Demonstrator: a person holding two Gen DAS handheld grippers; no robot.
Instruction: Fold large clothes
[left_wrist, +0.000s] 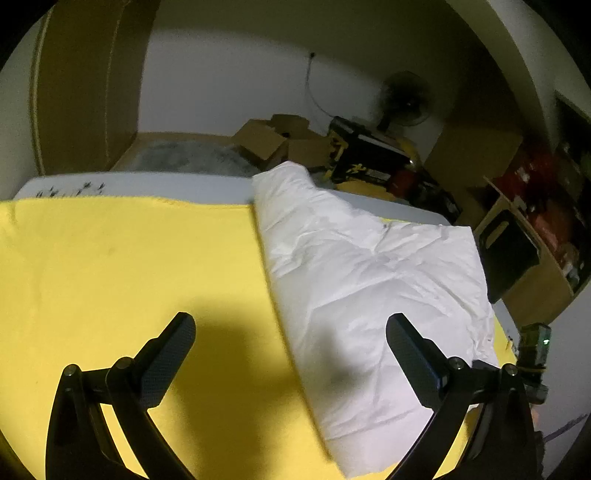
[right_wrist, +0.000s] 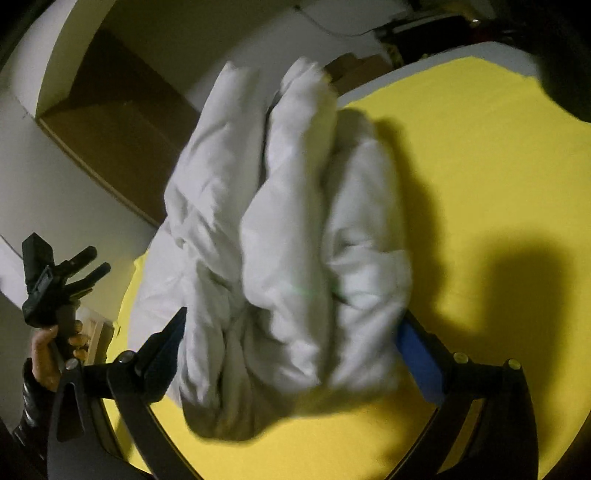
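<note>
Your left gripper (left_wrist: 290, 338) hangs with its fingers spread wide and nothing between them, one finger over the bare yellow cloth (left_wrist: 110, 266) and the other over the near end of the white garment (left_wrist: 369, 288). From that camera the garment lies flat on the yellow cloth as a long folded strip, its long axis running from the near right away toward the far middle, where a narrow rounded end points off the table's (left_wrist: 147, 182) back edge.

Your right gripper (right_wrist: 291, 332) has its fingers apart with a thick bunch of the same white garment (right_wrist: 288, 240) filling the gap; the blue-faced finger (right_wrist: 421, 354) presses against the cloth, but the bundle hides the contact on the other side, so you cannot tell whether the fingers actually pinch it. Here the folds run lengthwise away from you in three soft ridges, blurred at the far tips.

At that view's left edge your left hand (right_wrist: 48, 350) grips the other tool's handle, beside the table. Dark shadows fall across the yellow cloth on the right.

Beyond the table sit open cardboard boxes (left_wrist: 273, 144), a black and yellow case (left_wrist: 354, 155), a fan (left_wrist: 406, 98) against the wall and shelves (left_wrist: 535, 221) of dim clutter too dark to sort out.
</note>
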